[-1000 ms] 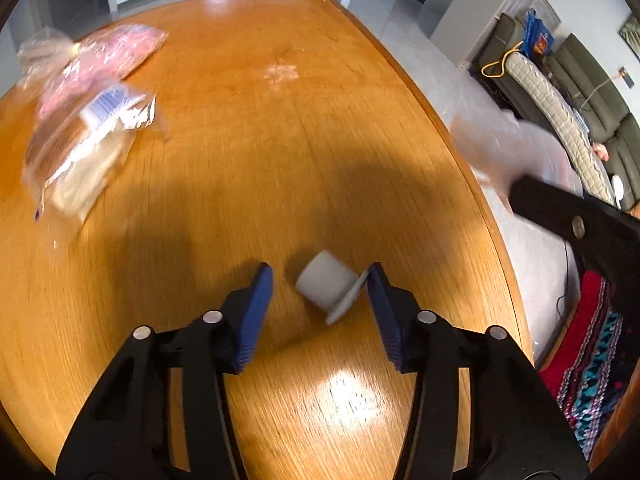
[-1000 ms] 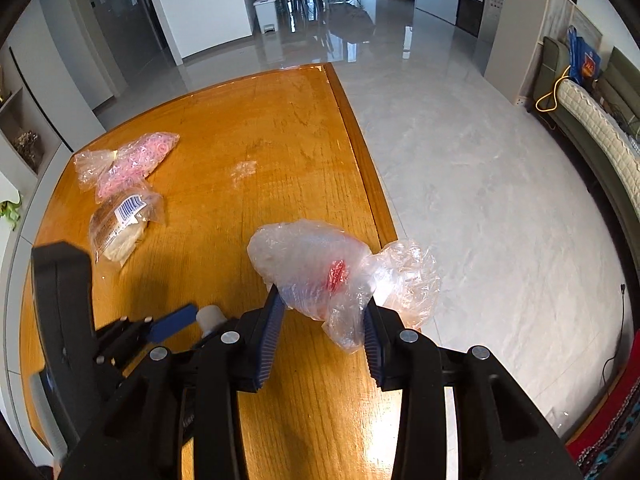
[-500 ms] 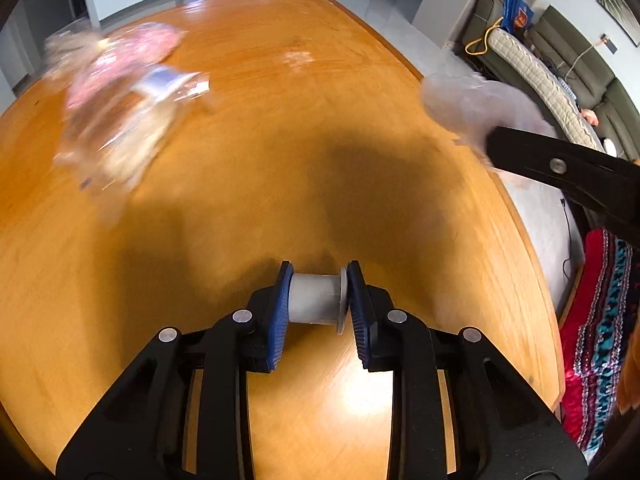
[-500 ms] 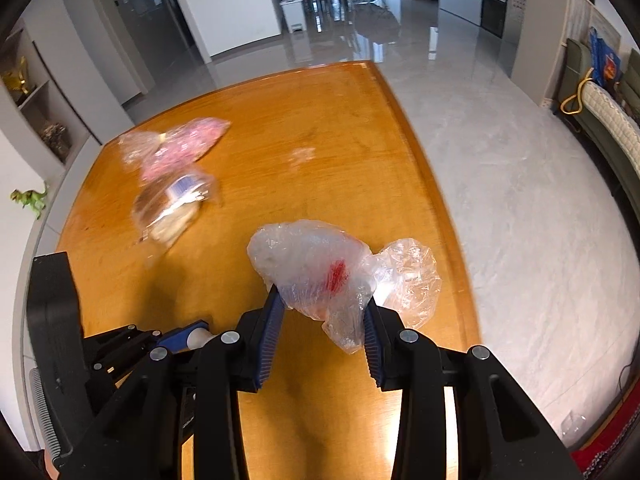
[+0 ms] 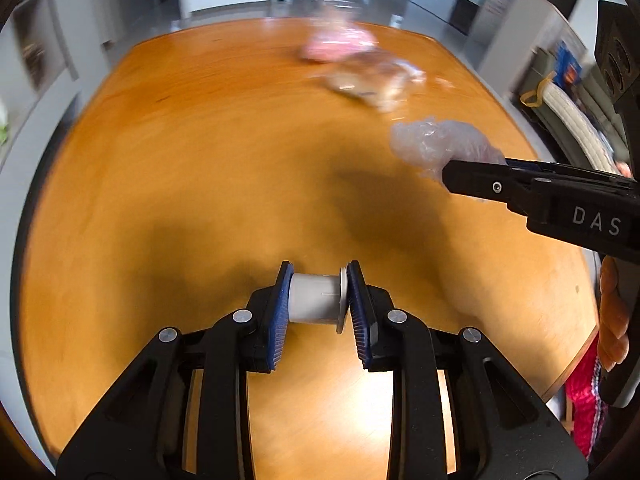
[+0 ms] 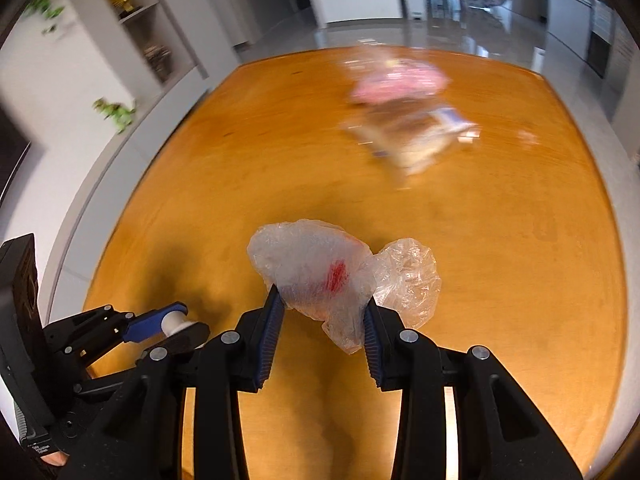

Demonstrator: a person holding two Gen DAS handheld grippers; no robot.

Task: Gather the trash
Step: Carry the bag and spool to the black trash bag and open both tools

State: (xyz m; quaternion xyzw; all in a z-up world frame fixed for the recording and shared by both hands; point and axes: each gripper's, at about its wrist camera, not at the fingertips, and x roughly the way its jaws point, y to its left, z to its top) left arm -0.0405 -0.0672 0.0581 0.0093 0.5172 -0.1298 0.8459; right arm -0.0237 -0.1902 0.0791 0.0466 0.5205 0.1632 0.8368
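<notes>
My left gripper [image 5: 318, 304] is shut on a small white plastic cup [image 5: 314, 298], held sideways between the blue pads above the wooden table [image 5: 180, 168]. It also shows at the lower left of the right wrist view [image 6: 174, 323]. My right gripper [image 6: 324, 316] is shut on a crumpled clear plastic bag [image 6: 316, 268] with a red mark, held above the table. That bag also shows at the right of the left wrist view [image 5: 440, 146].
Two blurred bags lie at the far side of the table: a pink one [image 6: 400, 78] and a clear one with brownish contents [image 6: 412, 136]. Shelves [image 6: 140, 20] stand to the left. A sofa [image 5: 576, 120] is off the table's right edge.
My left gripper closed on the white cup and lifted it. Both grippers have swung left, so the far bags now sit to the right. The right gripper still holds the bag.
</notes>
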